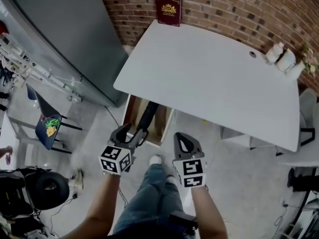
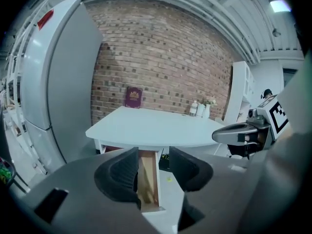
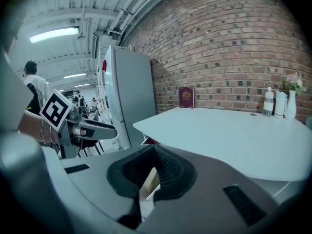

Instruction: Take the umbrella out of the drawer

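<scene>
So the long black folded umbrella [image 1: 147, 117] is lying lengthwise in the open light-wood drawer [image 1: 165, 127]. The drawer is pulled out from under the front-left corner of the big white table [image 1: 209, 78]. The umbrella's far end runs back under the table edge and its near end reaches the drawer's front.

My left gripper [image 1: 132, 132] hovers right at that front end, out from the table. In the left gripper view its claw [image 2: 153, 172] is spread wide with nothing in it. All I see through the gap is the drawer [image 2: 147, 179] below the table [image 2: 156, 128]. From the head view the umbrella's tip overlaps one jaw, but I can't tell if they're touching.

My right gripper [image 1: 183, 139] sits just beside the left one, in front of the table and off to the drawer's right. Its claw [image 3: 153, 169] is pinched together and empty, with the table [image 3: 229, 135] spreading out beyond it.

On the table's far edge a maroon hardcover book [image 1: 168, 10] stands against the red brick wall [image 1: 224, 4]. A few small white bottles [image 1: 281, 58] sit at the table's far right corner. A tall grey metal cabinet [image 1: 60, 39] stands left of the table.
</scene>
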Available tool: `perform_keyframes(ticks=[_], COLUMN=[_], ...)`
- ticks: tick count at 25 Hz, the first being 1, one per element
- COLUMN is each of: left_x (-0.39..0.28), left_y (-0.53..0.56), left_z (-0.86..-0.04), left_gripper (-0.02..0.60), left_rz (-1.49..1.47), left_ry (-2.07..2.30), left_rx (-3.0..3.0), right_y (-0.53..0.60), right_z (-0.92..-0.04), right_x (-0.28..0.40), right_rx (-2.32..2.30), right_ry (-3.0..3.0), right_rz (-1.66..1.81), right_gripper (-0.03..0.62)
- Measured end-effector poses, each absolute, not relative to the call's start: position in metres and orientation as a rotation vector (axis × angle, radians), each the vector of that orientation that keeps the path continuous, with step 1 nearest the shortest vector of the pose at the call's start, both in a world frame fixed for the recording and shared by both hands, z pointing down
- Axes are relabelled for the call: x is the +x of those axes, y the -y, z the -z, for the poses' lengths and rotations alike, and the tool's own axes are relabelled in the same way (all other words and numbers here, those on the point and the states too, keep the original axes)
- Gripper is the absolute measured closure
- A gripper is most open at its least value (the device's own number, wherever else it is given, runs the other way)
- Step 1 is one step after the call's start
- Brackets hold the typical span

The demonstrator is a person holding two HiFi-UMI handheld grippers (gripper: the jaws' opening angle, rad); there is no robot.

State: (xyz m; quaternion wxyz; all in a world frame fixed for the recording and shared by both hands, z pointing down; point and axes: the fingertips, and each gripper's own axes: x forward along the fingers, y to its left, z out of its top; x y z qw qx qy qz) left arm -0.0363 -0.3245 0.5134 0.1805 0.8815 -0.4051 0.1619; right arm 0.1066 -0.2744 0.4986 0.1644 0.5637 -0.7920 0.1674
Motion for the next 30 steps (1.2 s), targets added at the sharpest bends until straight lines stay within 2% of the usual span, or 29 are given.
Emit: perform_keyframes(ticks=[17,24,30], left_x=[-0.020,-0.016,-0.016], left_y=[0.414,0.431,0.439], left_z=[-0.690,-0.748,-0.791], left_gripper=[0.383,0.283,0.251], left_rz=[-0.904,-1.028,-1.114], left_ry=[0.869,0.848,0.823], left_rx=[2.312,2.208,2.124], right_y=[0.345,0.346,0.346], right_z=[-0.637,-0.680,-0.709], right_x=[0.111,0.112,0.113], right_rx=[1.729,1.760,1.767], right_ry=[1.982,1.899,1.844], right_rz=[-0.812,-0.915,-0.966], right_gripper=[0.602,0.602,0.602])
